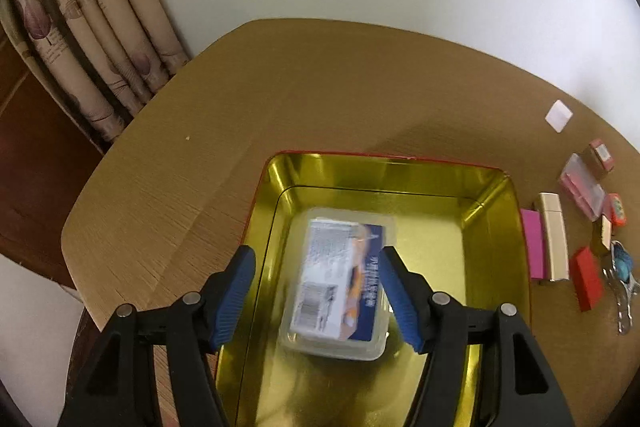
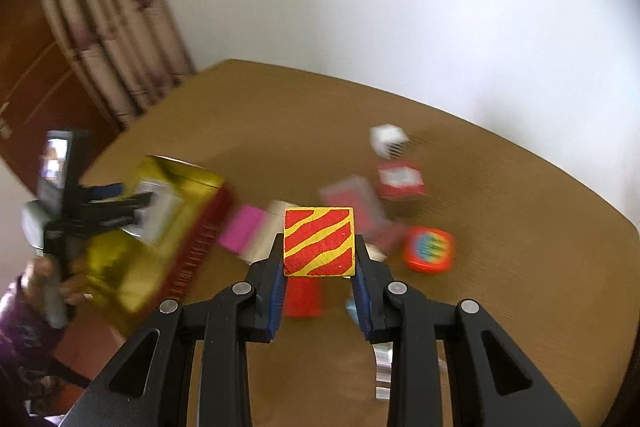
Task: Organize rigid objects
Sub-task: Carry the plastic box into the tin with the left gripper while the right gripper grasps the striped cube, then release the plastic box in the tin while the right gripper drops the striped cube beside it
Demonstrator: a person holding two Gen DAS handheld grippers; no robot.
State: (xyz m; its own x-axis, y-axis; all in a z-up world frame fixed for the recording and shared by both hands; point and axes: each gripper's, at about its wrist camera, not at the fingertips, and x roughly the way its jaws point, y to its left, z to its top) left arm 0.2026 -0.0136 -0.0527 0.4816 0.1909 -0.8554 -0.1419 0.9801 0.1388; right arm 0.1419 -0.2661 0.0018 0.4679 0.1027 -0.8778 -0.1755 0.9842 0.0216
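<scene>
My left gripper (image 1: 316, 287) is open above a gold tin tray (image 1: 496, 203) with a red outside. A clear plastic box with a white and blue label (image 1: 340, 287) lies in the tray between the open fingers, apart from them. My right gripper (image 2: 319, 269) is shut on a red and yellow striped block (image 2: 319, 241) and holds it above the table. The tray (image 2: 132, 267) and the left gripper (image 2: 100, 207) show blurred at the left of the right wrist view.
On the wooden table (image 1: 320, 87), right of the tray, lie a pink box (image 1: 534, 245), a cream box (image 1: 554, 237), a red block (image 1: 586, 279), a clear pink case (image 1: 580, 189), an orange block (image 2: 428, 250) and a white die (image 2: 387, 141). Curtains (image 1: 92, 27) hang at the back left.
</scene>
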